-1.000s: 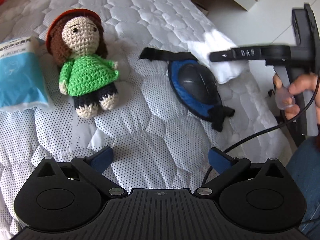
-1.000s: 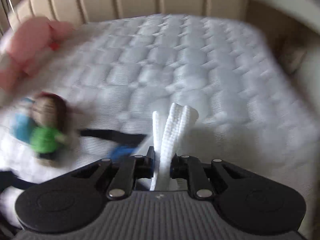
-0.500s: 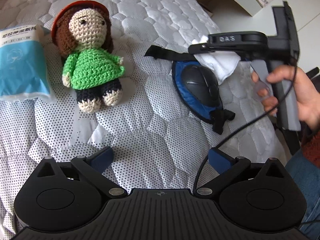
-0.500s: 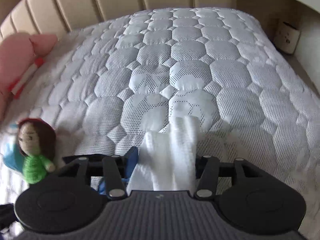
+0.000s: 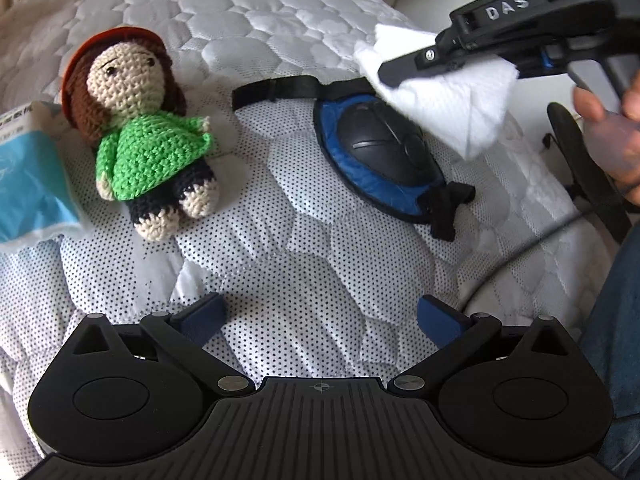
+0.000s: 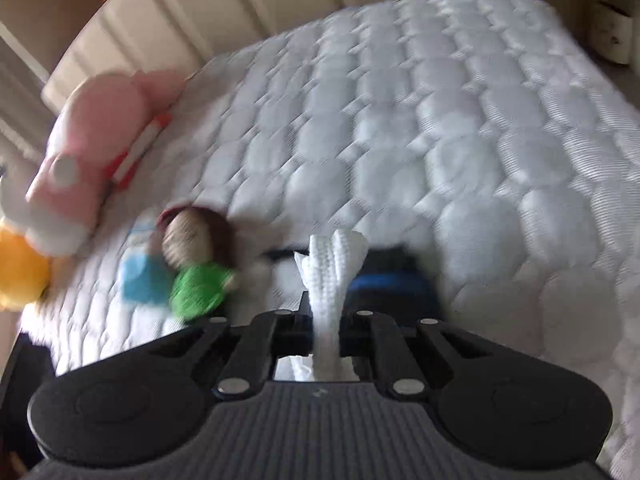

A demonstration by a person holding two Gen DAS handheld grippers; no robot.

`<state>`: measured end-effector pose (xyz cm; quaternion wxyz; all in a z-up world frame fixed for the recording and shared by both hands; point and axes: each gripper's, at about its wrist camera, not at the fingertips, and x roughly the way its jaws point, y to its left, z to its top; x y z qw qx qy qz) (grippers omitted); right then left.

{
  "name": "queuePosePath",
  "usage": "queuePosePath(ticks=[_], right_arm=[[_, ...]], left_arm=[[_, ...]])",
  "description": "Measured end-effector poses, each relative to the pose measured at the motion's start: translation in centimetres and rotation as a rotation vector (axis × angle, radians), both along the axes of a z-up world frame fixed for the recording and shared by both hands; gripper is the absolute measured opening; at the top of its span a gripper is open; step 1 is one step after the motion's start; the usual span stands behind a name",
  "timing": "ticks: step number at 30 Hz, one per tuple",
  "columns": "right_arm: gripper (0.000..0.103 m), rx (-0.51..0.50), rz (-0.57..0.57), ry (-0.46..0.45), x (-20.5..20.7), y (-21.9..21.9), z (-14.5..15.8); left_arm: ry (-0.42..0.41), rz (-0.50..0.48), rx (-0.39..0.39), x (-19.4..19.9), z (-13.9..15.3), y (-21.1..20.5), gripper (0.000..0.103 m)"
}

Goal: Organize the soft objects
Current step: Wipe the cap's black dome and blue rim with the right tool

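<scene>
A folded white cloth (image 5: pixel 460 96) hangs clear of the quilted bed (image 5: pixel 320 248), pinched in my right gripper (image 6: pixel 328 320), which is shut on it. The cloth (image 6: pixel 336 272) sticks up between the jaws in the right wrist view. Just below it lies a blue and black padded piece with straps (image 5: pixel 384 152). A crochet doll in a green top (image 5: pixel 148 136) lies on its back at the left, with a blue soft packet (image 5: pixel 28 184) beside it. My left gripper (image 5: pixel 322 314) is open low over the bed, nothing between its fingers.
A pink plush (image 6: pixel 88 160) and a yellow plush (image 6: pixel 16 272) lie at the bed's left side near the padded headboard (image 6: pixel 200 4). A hand (image 5: pixel 612 136) and a black cable (image 5: pixel 540 236) are at the right edge.
The right gripper has lifted the white cloth off the bed's edge and carried it over the blue pad. Its jaws, wider half a second ago, now pinch the cloth tight. The left gripper stays open.
</scene>
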<state>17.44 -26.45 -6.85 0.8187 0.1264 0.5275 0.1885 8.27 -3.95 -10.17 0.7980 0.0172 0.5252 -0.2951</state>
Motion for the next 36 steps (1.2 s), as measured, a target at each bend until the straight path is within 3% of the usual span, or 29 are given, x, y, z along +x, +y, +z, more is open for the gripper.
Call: queuePosePath(ticks=[4, 10, 15, 18, 20, 24, 27, 30, 33, 36], right_arm=[[0.01, -0.108, 0.109, 0.11, -1.4, 2.8, -1.9], [0.011, -0.241, 0.075, 0.186, -2.2, 1.5, -3.0], [0.014, -0.382, 0.015, 0.138, -2.4, -0.3, -2.2], [0.014, -0.436, 0.011, 0.077, -2.7, -0.4, -1.3], [0.014, -0.343, 0.015, 0.036, -2.9, -0.2, -0.1], [0.014, -0.076, -0.028, -0.019, -2.0, 0.2, 2.3], [0.014, -0.018, -0.068, -0.095, -0.9, 0.9, 3.3], [0.014, 0.02, -0.075, -0.138, -0.5, 0.9, 3.4], [0.014, 0.001, -0.047, -0.159, -0.8, 0.6, 3.2], [0.016, 0.021, -0.057, -0.152, -1.0, -0.7, 2.8]], left_arm=[[-0.02, -0.026, 0.021, -0.2, 0.0, -0.2, 0.103], [-0.051, -0.061, 0.063, -0.8, 0.0, -0.4, 0.103], [-0.028, -0.056, 0.053, -0.5, 0.2, 0.0, 0.103], [0.037, 0.028, -0.003, 0.4, 0.8, 1.5, 0.103], [0.063, 0.129, -0.034, 1.0, 1.5, 3.1, 0.103], [-0.006, 0.311, -0.142, 2.5, 3.1, 6.6, 0.103], [-0.075, 0.352, -0.24, 3.7, 4.4, 7.9, 0.103], [-0.169, 0.318, -0.149, 4.6, 5.3, 6.3, 0.103], [-0.236, 0.279, 0.02, 6.8, 4.5, 3.6, 0.103], [-0.23, 0.311, 0.15, 9.5, 2.7, 1.7, 0.103]])
